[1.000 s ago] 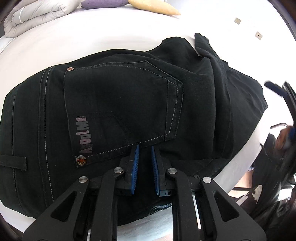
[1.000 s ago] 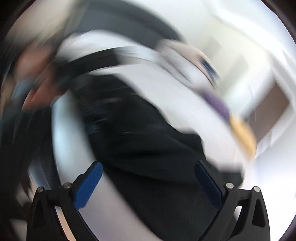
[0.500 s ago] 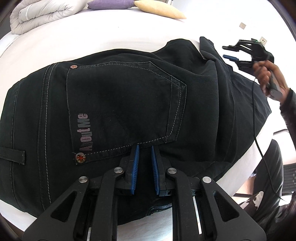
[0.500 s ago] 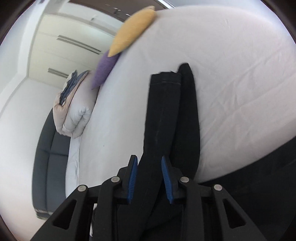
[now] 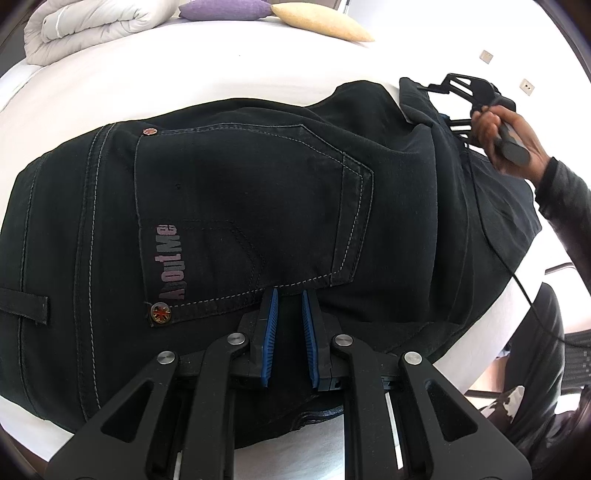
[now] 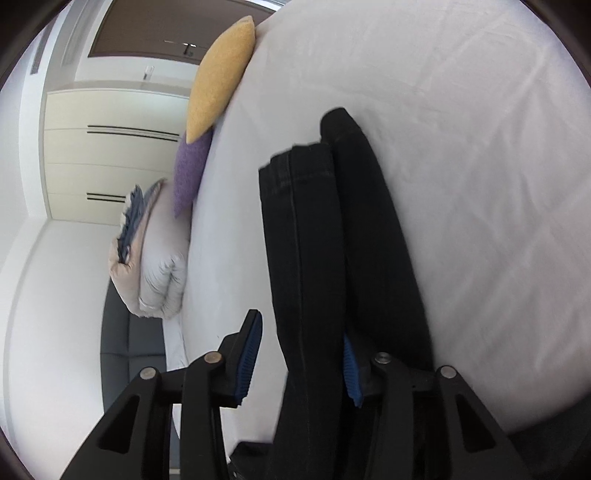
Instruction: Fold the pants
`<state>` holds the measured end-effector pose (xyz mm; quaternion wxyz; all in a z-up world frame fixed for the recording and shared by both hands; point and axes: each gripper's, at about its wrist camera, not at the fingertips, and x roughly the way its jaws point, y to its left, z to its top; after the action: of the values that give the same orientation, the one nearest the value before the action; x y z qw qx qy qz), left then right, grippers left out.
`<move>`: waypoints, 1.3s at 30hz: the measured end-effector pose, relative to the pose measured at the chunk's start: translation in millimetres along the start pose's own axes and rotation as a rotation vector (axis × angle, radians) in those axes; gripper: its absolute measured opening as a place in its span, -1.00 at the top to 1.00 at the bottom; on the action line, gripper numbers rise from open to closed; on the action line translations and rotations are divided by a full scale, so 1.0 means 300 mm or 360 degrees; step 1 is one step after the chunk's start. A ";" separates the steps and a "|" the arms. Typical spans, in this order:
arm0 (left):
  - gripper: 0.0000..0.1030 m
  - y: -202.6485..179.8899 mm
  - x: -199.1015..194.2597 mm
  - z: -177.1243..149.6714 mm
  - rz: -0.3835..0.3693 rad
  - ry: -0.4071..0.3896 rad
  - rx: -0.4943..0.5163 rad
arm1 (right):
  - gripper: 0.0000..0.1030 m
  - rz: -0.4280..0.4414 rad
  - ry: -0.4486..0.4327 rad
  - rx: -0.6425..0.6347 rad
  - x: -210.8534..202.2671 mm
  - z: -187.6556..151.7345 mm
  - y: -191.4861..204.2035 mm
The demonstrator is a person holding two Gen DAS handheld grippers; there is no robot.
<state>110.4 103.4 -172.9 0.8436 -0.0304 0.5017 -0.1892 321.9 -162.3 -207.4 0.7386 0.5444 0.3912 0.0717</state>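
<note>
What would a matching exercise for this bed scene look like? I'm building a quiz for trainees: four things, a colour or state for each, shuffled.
Things:
1. pants
2. pointed cushion
3. round cushion
4. duvet

Descriptions:
A. purple
B. white, folded into a thick roll
C. black, lying on the white sheet
D. yellow

Pairs: 1-C, 2-D, 3-A, 4-B
</note>
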 end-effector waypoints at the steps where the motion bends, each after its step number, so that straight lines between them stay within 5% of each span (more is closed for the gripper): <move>1: 0.74 -0.002 0.001 0.000 0.0005 -0.0001 0.0000 | 0.27 0.0020 0.0002 -0.0027 0.001 0.000 0.014; 2: 0.74 -0.003 0.002 0.000 0.0006 0.0001 -0.0001 | 0.70 0.0011 0.0001 -0.0066 0.002 0.013 0.026; 3: 0.74 -0.004 0.002 0.000 0.0009 0.0000 -0.0003 | 0.89 -0.0007 0.0001 -0.0112 -0.007 0.023 0.040; 6: 0.74 -0.006 0.004 0.001 0.0012 -0.0004 -0.0006 | 0.90 -0.0008 -0.0082 -0.0209 -0.110 0.041 0.062; 11: 0.74 -0.009 0.003 0.002 0.0010 -0.0007 -0.0018 | 0.91 0.0019 -0.0366 -0.0263 -0.471 0.019 0.013; 18: 0.73 0.008 0.001 0.016 -0.0035 0.0012 -0.0078 | 0.92 -0.0017 -0.0657 -0.0028 -0.918 -0.146 -0.280; 28: 0.73 0.024 -0.015 0.034 -0.0043 0.0020 -0.0152 | 0.92 -0.0072 -0.0736 0.0226 -1.035 -0.261 -0.537; 39: 0.73 0.012 -0.037 0.044 0.0005 0.0038 -0.0147 | 0.95 -0.0101 -0.0717 0.0232 -1.018 -0.281 -0.578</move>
<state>118.1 108.9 -158.0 0.8355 -0.0663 0.5200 -0.1649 2.5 -330.5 -212.4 0.7679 0.5858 0.2376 -0.1032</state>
